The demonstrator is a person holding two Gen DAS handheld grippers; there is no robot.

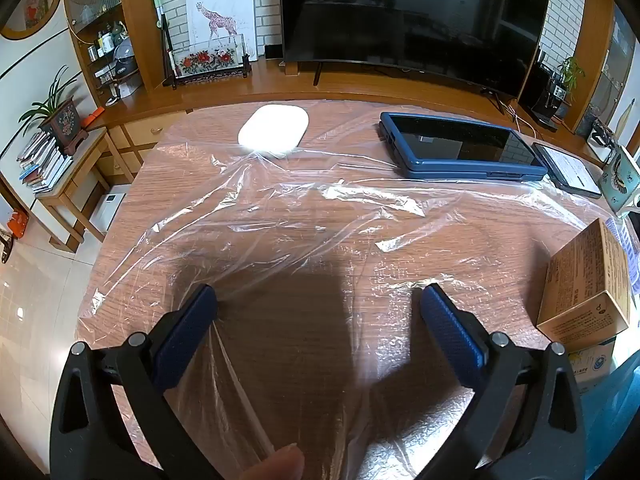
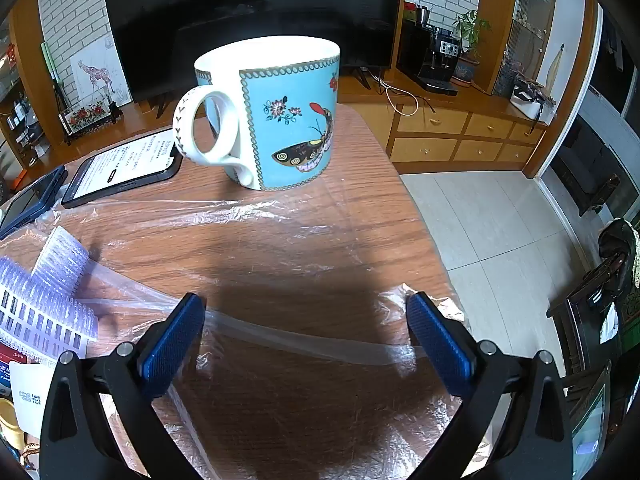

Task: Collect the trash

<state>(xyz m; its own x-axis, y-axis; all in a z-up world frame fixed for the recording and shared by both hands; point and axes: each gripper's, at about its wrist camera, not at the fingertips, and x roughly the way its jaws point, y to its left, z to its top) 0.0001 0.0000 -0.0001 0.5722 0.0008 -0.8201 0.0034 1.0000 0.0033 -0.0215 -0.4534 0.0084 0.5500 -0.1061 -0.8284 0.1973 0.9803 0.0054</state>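
A large clear plastic sheet [image 1: 304, 216] lies crumpled flat over the wooden table [image 1: 192, 128]; it also shows in the right wrist view [image 2: 280, 216]. My left gripper [image 1: 318, 300] is open and empty, its blue fingers just above the sheet near the table's front. My right gripper [image 2: 306, 306] is open and empty over the sheet's right front corner, with a folded strip of plastic [image 2: 304, 340] running between its fingers. A blister pack [image 2: 44, 304] lies at the left of the right view.
A blue-and-white butterfly mug [image 2: 280, 116] stands ahead of the right gripper. A phone [image 2: 124, 168], a blue tablet [image 1: 460, 146], a white oval dish [image 1: 274, 130] and a cardboard box [image 1: 588, 280] sit on the table. The table's right edge [image 2: 416, 216] drops to tiled floor.
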